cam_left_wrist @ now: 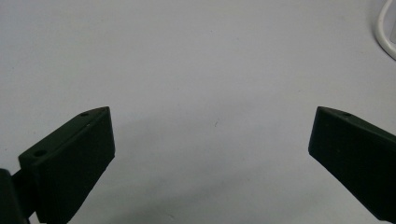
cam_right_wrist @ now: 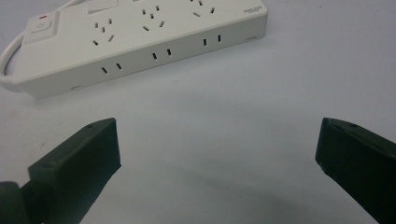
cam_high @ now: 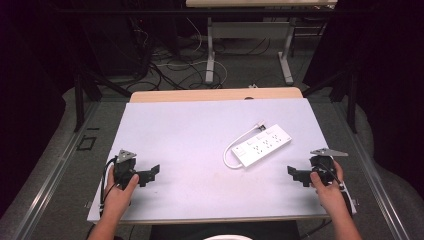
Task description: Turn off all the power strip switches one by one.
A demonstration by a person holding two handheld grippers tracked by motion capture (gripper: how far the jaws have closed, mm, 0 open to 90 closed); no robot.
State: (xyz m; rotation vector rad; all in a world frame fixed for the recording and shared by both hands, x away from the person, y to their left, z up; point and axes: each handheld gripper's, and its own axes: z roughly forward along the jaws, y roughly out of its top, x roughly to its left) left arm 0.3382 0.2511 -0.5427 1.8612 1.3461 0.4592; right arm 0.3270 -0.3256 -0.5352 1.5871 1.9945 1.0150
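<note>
A white table filled the middle of the high view, its wooden far edge showing beyond the white sheet, with a grey floor strewn with cables behind it. On the right half of the table lay a white power strip, set at a slant, its white cord looping round from its near end; in the right gripper view its power switch sat at the left end. The left gripper rested near the table's front left, well apart from the strip, its jaws spread wide with nothing between them. The right gripper sat near the front right, close to the strip without touching it, its jaws likewise spread wide over bare tabletop.
</note>
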